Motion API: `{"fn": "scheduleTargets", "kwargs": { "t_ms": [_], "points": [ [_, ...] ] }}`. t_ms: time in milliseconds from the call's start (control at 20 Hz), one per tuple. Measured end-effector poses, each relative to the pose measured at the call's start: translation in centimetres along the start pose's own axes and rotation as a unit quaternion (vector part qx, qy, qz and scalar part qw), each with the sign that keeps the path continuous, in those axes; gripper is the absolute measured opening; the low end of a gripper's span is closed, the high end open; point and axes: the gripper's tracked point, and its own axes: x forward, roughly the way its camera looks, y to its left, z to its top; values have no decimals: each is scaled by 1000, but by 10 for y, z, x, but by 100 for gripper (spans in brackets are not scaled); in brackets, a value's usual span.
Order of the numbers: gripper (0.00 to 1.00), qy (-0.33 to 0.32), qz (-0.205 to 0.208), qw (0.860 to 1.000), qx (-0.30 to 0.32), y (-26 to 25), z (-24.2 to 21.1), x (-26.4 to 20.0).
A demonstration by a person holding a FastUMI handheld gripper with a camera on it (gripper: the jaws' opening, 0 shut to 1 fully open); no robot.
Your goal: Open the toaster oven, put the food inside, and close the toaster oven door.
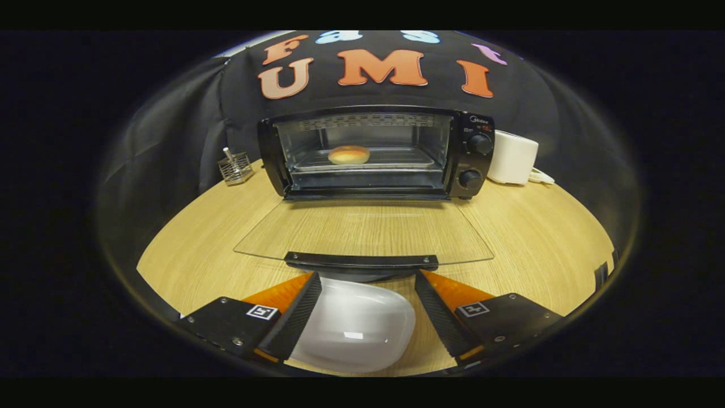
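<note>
Gripper (368, 283): fingers spread wide apart, grasping nothing, hovering above the table (538, 238). White plate (354, 326): glossy, rounded, empty, lying on the table between the two fingers, nearer the left one. Oven door (365, 229): clear glass, folded fully down and lying flat just over the table; its dark handle bar (361, 261) sits just ahead of the fingertips, between them. Toaster oven (376, 153): black casing, standing beyond the door at the back of the table, cavity open and lit. Metal tray (396, 160): seated inside the cavity. Bread roll (349, 154): round, golden-brown, resting on the tray, left of the cavity's middle. Control knobs (479, 144): two, one above the other, on the panel to the right of the cavity. Small wire rack (235, 167): left of the oven, on the table, holding something upright that is too small to tell. White appliance (512, 157): just right of the oven, with a white cord (541, 177) lying beside it.
</note>
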Motion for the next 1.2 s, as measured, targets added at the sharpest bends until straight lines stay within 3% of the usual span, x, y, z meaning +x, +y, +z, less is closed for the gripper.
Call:
{"fn": "scheduleTargets", "kwargs": {
  "t_ms": [550,1200],
  "points": [
    [99,-46,-19,999,-10,1,38,-17],
    [100,-215,-40,975,-32,3,163,-15]
  ]
}}
